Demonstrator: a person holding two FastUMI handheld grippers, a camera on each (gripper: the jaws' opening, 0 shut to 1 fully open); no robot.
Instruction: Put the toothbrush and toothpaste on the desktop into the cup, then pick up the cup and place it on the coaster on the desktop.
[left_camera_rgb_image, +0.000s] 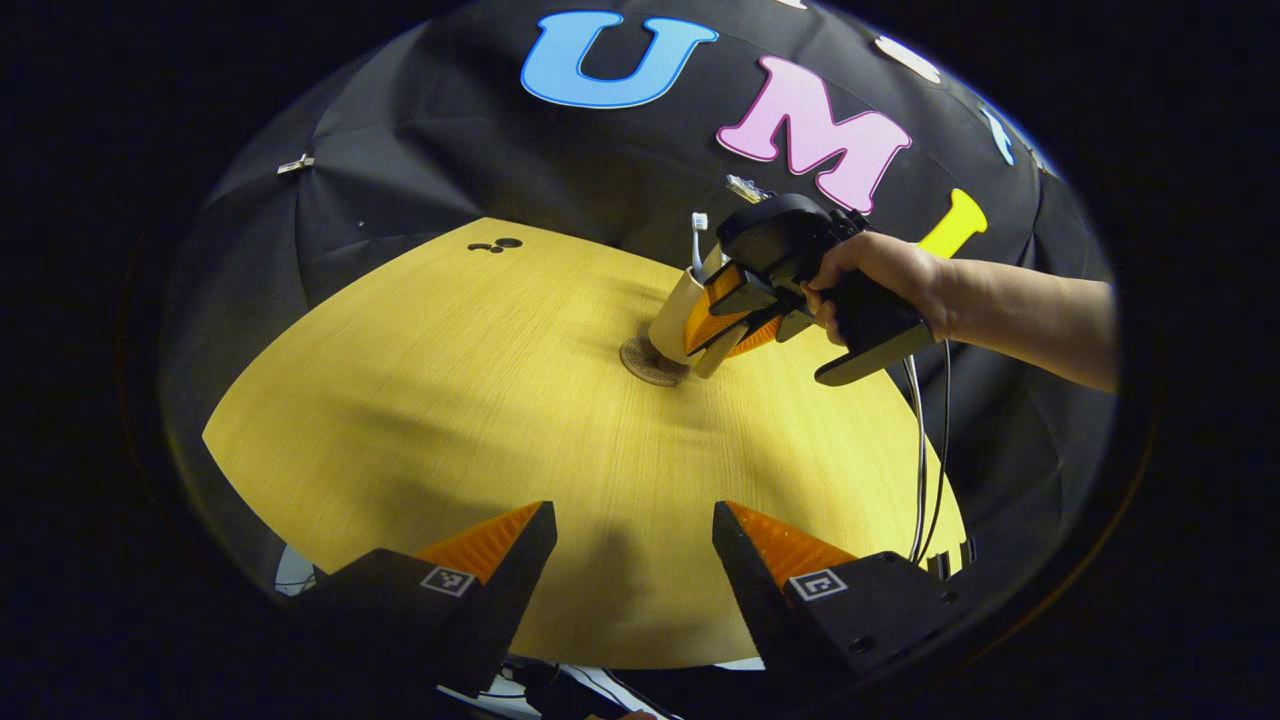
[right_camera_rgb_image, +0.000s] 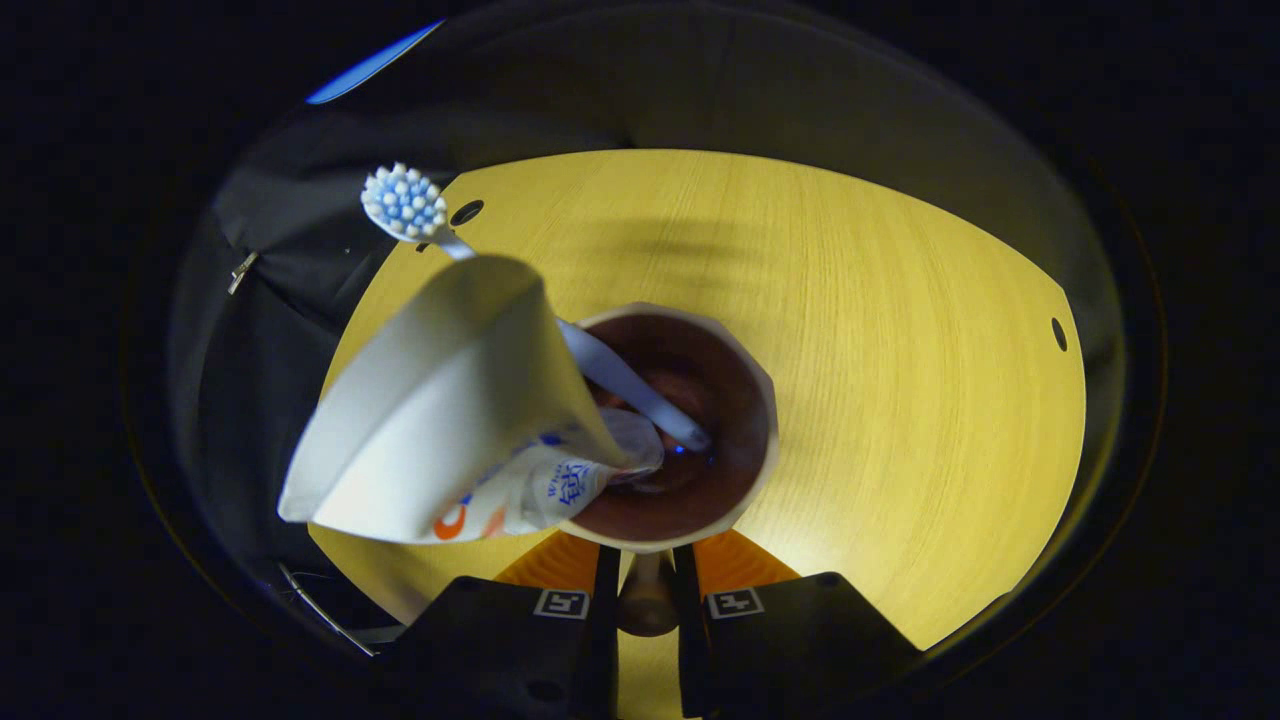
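Note:
A cream cup (left_camera_rgb_image: 676, 312) leans over a round brown coaster (left_camera_rgb_image: 648, 362) near the middle of the yellow table (left_camera_rgb_image: 450, 420); its base is at the coaster. A person's hand (left_camera_rgb_image: 880, 275) holds my right gripper (left_camera_rgb_image: 715, 325) against the cup's side. From above, the cup (right_camera_rgb_image: 755, 400) holds a white toothbrush (right_camera_rgb_image: 405, 203) with its bristles up and a white toothpaste tube (right_camera_rgb_image: 450, 420) leaning out to the left. My right gripper (right_camera_rgb_image: 645, 578) is shut on the cup's handle (right_camera_rgb_image: 645, 600). My left gripper (left_camera_rgb_image: 635, 540) hangs open over the table's near edge, holding nothing.
Small dark holes mark the table at the far left (left_camera_rgb_image: 497, 245) and near its edges (right_camera_rgb_image: 1058, 333). Cables (left_camera_rgb_image: 925, 450) hang from the right gripper across the table's right side. Black cloth walls surround the table.

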